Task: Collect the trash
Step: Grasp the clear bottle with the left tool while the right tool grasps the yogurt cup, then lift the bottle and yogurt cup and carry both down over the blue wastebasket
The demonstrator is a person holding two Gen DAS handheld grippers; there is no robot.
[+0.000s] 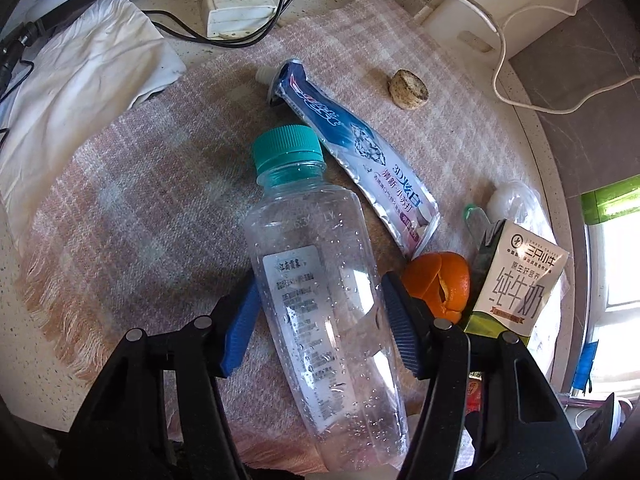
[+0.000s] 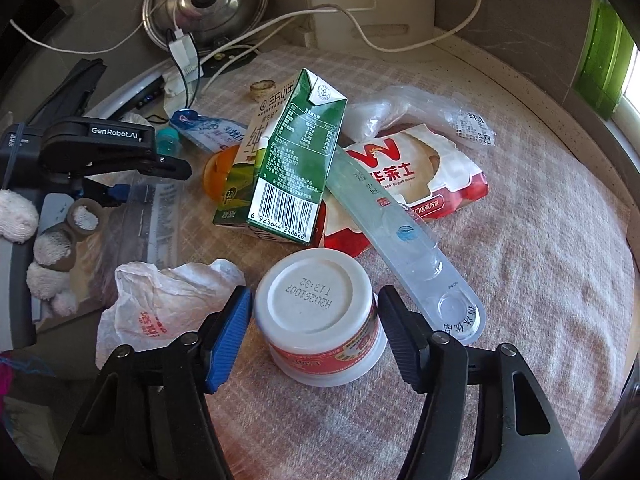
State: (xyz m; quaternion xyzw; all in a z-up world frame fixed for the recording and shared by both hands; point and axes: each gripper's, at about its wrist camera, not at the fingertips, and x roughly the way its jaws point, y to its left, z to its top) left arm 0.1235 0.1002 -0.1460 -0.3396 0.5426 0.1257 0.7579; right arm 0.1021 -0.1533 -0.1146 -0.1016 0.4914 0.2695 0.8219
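**Both grippers straddling trash on the cloth-covered counter**

The trash lies scattered on a pink checked cloth (image 1: 132, 184) spread over the counter (image 1: 532, 80), each piece lying loose and open to a grasp from above. The left gripper (image 1: 318, 320), pitched steeply down, brackets a clear plastic bottle (image 1: 316, 280) that lies on its side, teal cap pointing away; its blue fingers (image 1: 240, 328) flank the body and appear to touch, though a firm grip cannot be told. The right gripper (image 2: 314, 332), likewise tilted down, straddles an upturned white cup (image 2: 320, 316); its fingers (image 2: 228, 340) stand just beside the wall, not yet pressing. Beyond lie a toothpaste tube (image 1: 360, 152), orange peel (image 1: 440, 280), milk carton (image 2: 296, 168), burger box (image 2: 412, 176) and crumpled bag (image 2: 160, 300).
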